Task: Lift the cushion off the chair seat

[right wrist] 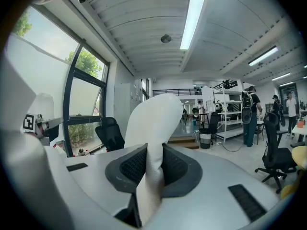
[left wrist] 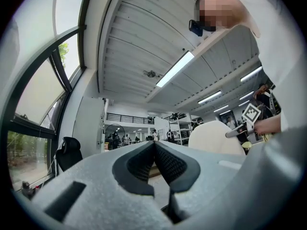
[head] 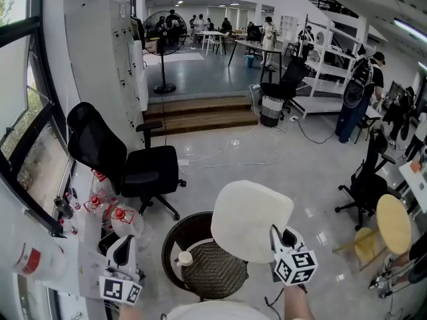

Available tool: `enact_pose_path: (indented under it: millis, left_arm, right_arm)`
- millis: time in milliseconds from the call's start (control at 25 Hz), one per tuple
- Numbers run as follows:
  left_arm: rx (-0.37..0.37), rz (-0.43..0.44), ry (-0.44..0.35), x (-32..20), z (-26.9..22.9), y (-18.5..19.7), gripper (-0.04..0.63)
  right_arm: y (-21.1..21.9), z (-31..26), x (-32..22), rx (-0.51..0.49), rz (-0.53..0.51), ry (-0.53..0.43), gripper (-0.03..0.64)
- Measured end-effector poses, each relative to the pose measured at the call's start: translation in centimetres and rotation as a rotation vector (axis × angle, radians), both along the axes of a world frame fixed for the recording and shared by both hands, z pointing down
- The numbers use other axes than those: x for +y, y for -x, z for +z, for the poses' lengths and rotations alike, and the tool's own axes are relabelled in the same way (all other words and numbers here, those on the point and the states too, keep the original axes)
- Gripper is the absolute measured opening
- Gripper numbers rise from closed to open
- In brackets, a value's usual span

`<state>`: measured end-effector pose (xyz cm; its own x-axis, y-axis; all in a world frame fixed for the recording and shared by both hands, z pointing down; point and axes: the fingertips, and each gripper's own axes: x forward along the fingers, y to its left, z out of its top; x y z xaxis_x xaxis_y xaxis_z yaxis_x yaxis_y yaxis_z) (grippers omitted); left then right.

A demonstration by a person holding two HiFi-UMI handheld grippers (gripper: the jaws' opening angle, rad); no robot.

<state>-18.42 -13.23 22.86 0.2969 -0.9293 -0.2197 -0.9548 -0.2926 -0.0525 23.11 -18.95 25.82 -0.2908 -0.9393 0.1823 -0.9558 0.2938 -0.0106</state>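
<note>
One cushion [head: 252,220]: raised over chair [head: 207,272], hiding its right side.
Right gripper [head: 275,232]: clamped on cushion's near edge.
Left gripper [head: 124,244]: closed, empty, left of chair.
Chair: base hidden beneath seat.

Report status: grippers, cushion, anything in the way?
Right gripper shut on cushion, at its edge. Left gripper shut, empty, off to the side. Cushion off the chair seat, held above it. Black office chair stands apart, not in the path.
</note>
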Motion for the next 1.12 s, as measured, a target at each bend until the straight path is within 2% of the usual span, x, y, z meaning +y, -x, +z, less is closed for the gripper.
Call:
enact_pose_path:
  millis: [320,560,1120]
  left_arm:
    - [0.012,0.027,0.02,0.5,0.9,-0.9,0.015]
    - [0.022,0.021,0.047,1.5,2.0,-0.2,0.015]
    - [0.012,0.027,0.046,2.8,1.9,0.5,0.015]
  right_arm:
    - [0.5,0.5,1.5,-0.02,-0.002,0.022,0.067]
    - [1.4,1.0,2.0,-0.012,-0.008,0.038,0.067]
    - [3.3,0.6,2.8,-0.041,-0.023,0.028,0.067]
